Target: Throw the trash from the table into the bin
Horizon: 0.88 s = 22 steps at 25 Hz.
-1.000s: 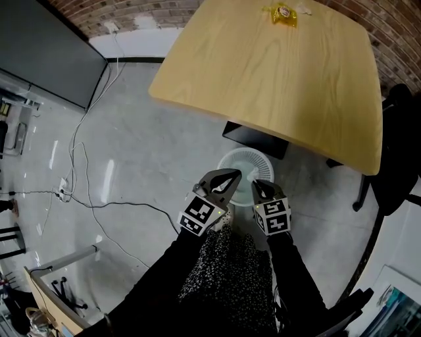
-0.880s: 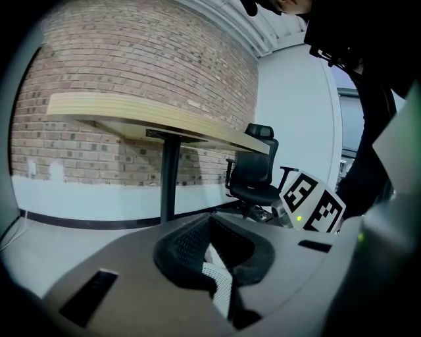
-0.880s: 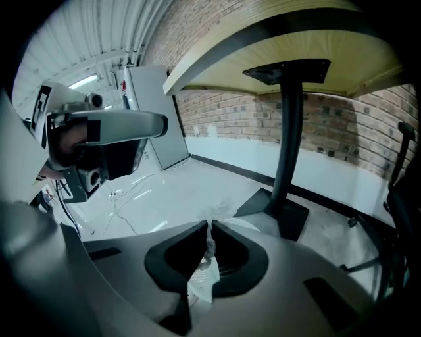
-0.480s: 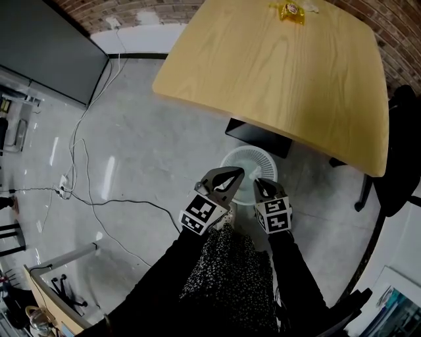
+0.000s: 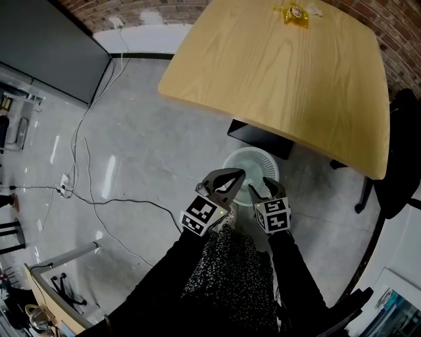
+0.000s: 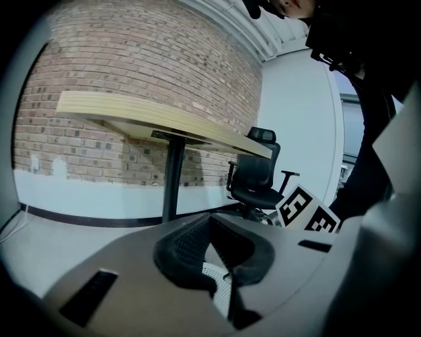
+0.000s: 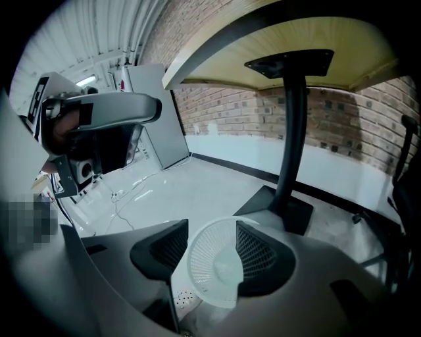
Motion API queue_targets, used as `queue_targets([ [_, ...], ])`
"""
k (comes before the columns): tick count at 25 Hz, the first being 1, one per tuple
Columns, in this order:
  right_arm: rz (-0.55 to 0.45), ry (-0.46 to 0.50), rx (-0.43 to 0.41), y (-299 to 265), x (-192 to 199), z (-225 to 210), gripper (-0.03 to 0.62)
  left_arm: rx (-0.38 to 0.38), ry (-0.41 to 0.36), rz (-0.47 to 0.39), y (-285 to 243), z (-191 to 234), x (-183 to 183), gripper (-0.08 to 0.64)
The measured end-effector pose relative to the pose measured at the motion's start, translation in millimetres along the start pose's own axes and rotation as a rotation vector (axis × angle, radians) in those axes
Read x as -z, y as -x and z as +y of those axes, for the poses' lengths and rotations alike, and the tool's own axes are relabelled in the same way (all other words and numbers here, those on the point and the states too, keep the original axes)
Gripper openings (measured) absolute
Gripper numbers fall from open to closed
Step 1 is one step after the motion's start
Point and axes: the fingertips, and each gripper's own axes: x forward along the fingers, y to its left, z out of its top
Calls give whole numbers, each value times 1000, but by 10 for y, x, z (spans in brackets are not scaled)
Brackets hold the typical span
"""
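A white mesh bin (image 5: 251, 172) stands on the grey floor under the near edge of the wooden table (image 5: 283, 85). A yellow wrapper (image 5: 293, 14) lies at the table's far end. My right gripper (image 5: 263, 191) hovers over the bin's near rim. Its jaws have just been opening and nothing is between them. In the right gripper view the bin (image 7: 220, 266) shows straight through the gap of the right gripper (image 7: 212, 253). My left gripper (image 5: 229, 179) hangs just left of the bin, its fingertips together and empty. In the left gripper view only a sliver of the bin (image 6: 220, 280) shows below the left gripper (image 6: 214, 227).
The table's black base plate (image 5: 258, 138) lies right behind the bin. A black office chair (image 5: 400, 151) stands at the right. Cables (image 5: 85, 197) trail across the floor at the left, below a dark cabinet (image 5: 46, 52).
The right gripper's jaws were together in both earlier frames and now stand apart above the bin. Both hands have kept their place.
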Motion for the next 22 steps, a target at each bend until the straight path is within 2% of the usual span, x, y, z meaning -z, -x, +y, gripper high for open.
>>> queue_targets([
  [7,-40,11,0,58,-181,-12,210,-8,-16,-3,19,41,-121,0],
  [12,-105,17,52,264,-454,-68,210,-5,-23,-10,61,-1,-269,0],
  [16,-146,-3,78,508,-661,-80,209,-8,-27,-16,106,-46,-436,0],
  [20,-180,20,66,754,-863,-35,205,-21,-33,-26,167,-87,-639,0],
  [22,-197,39,68,879,-962,-21,177,-25,-43,-44,195,-113,-785,0],
])
